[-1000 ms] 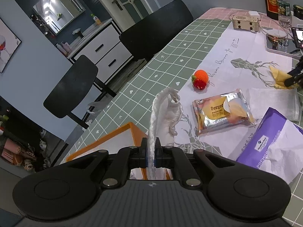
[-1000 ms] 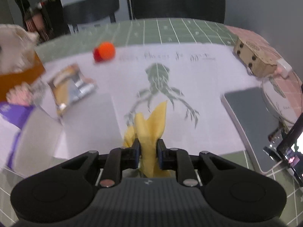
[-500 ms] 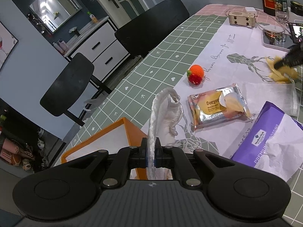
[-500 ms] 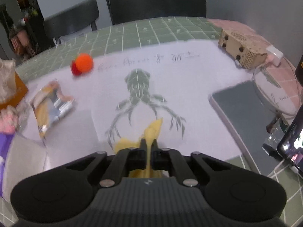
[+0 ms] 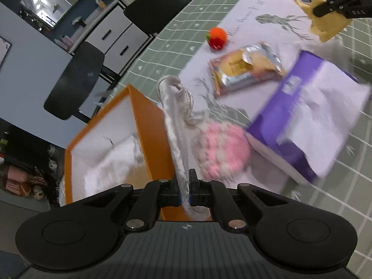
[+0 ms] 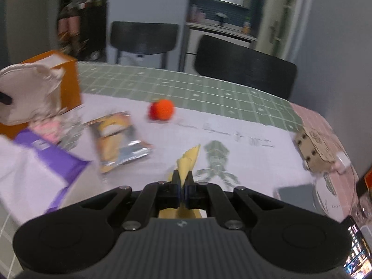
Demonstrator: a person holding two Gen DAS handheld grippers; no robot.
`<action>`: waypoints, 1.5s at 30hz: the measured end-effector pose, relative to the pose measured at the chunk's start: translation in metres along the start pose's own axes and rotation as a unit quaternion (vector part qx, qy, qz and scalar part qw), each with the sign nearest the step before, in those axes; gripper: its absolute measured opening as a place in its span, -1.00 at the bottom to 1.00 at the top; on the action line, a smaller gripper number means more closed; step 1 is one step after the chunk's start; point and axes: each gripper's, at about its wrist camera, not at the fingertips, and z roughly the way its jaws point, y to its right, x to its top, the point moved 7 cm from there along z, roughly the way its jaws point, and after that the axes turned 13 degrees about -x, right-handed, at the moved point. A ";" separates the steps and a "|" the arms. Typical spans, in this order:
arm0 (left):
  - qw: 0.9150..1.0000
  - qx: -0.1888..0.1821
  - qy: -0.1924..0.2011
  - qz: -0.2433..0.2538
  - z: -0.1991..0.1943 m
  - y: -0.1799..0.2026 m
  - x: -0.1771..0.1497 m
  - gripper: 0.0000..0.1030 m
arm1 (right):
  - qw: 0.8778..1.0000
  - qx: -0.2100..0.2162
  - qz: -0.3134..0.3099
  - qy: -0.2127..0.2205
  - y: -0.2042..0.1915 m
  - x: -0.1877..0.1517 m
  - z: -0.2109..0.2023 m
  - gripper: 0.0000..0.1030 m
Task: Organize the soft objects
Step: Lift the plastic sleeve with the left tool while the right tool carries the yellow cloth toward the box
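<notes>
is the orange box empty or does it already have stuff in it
Not empty. The open orange box already holds a crumpled white cloth on its white floor.

Shiny white satin cloth (image 5: 179, 125), matt yellow cloth (image 5: 326, 24), crinkled glossy foil packet (image 5: 246, 68), matt orange cardboard box (image 5: 148, 125)

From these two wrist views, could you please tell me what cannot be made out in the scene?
- Orange box contents: left wrist view shows only white wrapping; its near corner is hidden behind the left hand-held gripper.
- Pink soft object: motion blur hides its shape; the white cloth overlaps it.
- Snack packet label: blurred in both views.
- Yellow cloth: lower part hidden by the right hand-held gripper.
</notes>
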 end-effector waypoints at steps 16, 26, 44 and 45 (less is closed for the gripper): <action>0.998 -0.044 0.012 0.035 -0.054 0.071 -0.080 -0.90 | 0.992 0.079 -0.087 -0.037 -0.066 -0.042 -0.078 -1.00; 0.995 -0.081 0.022 0.048 -0.069 0.105 -0.123 -0.90 | 0.977 0.124 -0.166 -0.047 -0.130 -0.060 -0.125 -1.00; 0.987 -0.031 0.154 -0.032 -0.162 -0.002 -0.092 -0.90 | 0.957 0.184 -0.209 0.078 -0.225 0.056 -0.205 -1.00; 0.987 -0.028 0.156 -0.036 -0.163 -0.009 -0.090 -0.90 | 0.957 0.183 -0.208 0.083 -0.228 0.065 -0.206 -1.00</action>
